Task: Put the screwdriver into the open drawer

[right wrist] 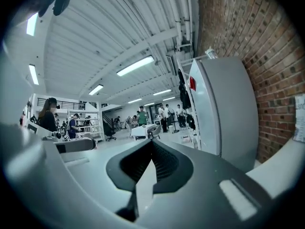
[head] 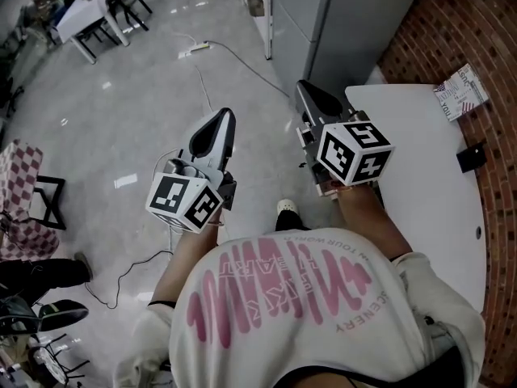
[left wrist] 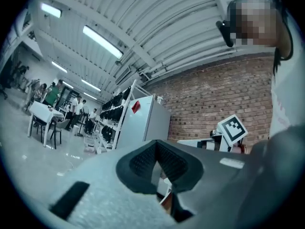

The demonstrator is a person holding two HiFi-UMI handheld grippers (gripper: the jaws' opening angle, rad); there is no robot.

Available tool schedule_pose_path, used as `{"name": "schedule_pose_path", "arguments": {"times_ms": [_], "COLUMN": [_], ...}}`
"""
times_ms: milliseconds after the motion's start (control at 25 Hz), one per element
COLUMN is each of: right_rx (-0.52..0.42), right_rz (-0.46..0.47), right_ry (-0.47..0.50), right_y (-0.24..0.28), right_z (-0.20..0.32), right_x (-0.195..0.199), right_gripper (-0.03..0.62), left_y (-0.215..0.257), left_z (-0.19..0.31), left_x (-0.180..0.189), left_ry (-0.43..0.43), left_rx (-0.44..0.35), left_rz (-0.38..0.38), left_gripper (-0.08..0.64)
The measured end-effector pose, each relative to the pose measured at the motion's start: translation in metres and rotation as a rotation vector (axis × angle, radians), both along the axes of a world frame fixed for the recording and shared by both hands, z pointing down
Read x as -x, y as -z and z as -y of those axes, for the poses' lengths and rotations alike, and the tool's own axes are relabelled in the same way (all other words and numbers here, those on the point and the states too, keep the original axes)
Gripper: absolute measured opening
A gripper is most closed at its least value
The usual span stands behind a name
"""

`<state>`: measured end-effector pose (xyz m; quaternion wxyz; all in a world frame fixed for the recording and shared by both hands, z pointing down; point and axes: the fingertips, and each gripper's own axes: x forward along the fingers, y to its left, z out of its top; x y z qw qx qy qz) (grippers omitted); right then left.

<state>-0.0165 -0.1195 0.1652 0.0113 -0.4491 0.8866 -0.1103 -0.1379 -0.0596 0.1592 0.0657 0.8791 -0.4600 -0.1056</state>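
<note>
The white bench (head: 428,188) ran along the brick wall at the right, its far corner rounded. On it, a printed packet (head: 461,92) lay at the far end, right by the wall. Nearer, a small black block (head: 471,157) sat beside the wall too, well apart from the packet. Down on the grey floor (head: 121,128), a power strip (head: 199,48) lay with its cable (head: 242,61) trailing toward a grey cabinet (head: 347,23).

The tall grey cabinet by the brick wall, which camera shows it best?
The right gripper view: the cabinet stands large, nearly top to bottom. The head view looks down on it, cut off by the picture's top edge; the left gripper view shows it small and distant.
</note>
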Motion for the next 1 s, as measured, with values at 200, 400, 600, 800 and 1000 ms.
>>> {"name": "schedule_pose_path", "arguments": {"times_ms": [200, 400, 600, 800, 1000], "right_rx": [-0.074, -0.068, -0.042, -0.022, -0.031], "right_rz": [-0.006, -0.026, -0.037, -0.038, -0.044], "right_ry": [-0.009, -0.014, -0.024, -0.028, -0.030], "right_y": [0.027, 0.022, 0.014, 0.003, 0.003], "right_z": [-0.013, -0.020, -0.024, -0.035, -0.045], "right_x": [-0.003, -0.001, 0.001, -0.007, -0.015], "right_gripper": [0.009, 0.009, 0.009, 0.009, 0.009], "left_y": [0.013, 0.017, 0.019, 0.014, 0.011], "left_z": [-0.010, -0.015, -0.015, -0.022, -0.031], "left_x": [0.004, 0.011, 0.015, 0.005, -0.003], "left_ry": [0.013, 0.012, 0.001, -0.008, -0.012], "left_rx": [-0.038, -0.047, -0.045, -0.040, -0.040], "left_rz": [0.038, 0.021, 0.004, 0.000, -0.005], "left_gripper": [0.000, 0.000, 0.000, 0.000, 0.000]}}
